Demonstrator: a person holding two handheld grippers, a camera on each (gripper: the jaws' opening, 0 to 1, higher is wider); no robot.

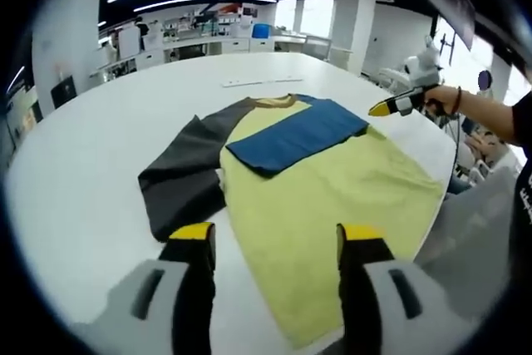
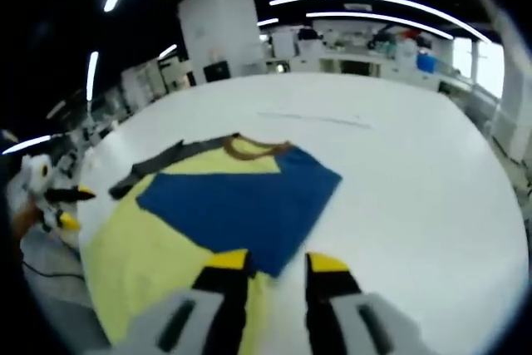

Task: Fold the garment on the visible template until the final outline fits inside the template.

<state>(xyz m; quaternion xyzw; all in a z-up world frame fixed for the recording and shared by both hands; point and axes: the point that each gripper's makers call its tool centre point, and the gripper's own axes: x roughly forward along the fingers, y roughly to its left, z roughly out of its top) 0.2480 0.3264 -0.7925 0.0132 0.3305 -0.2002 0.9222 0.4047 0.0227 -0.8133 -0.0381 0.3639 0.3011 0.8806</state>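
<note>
A yellow T-shirt [image 1: 332, 197] lies flat on the white table [image 1: 100, 164], its collar [image 1: 276, 102] at the far end. Its dark grey sleeve [image 1: 187, 172] spreads out to the left. The blue sleeve [image 1: 299, 135] is folded across the chest. My left gripper [image 1: 277, 234] hovers open over the shirt's near hem, with nothing between its jaws. A hand holds my right gripper [image 1: 389, 108] in the air at the shirt's right shoulder. In the right gripper view my right gripper [image 2: 277, 262] stands open just above the blue sleeve [image 2: 241, 205], and the left gripper [image 2: 73, 208] shows at the left edge.
A thin pale strip [image 1: 258, 82] lies on the table beyond the collar, also seen as a strip [image 2: 316, 118] in the right gripper view. The person's arm [image 1: 490, 114] and body are at the right table edge. Benches and shelves [image 1: 208, 35] stand far behind.
</note>
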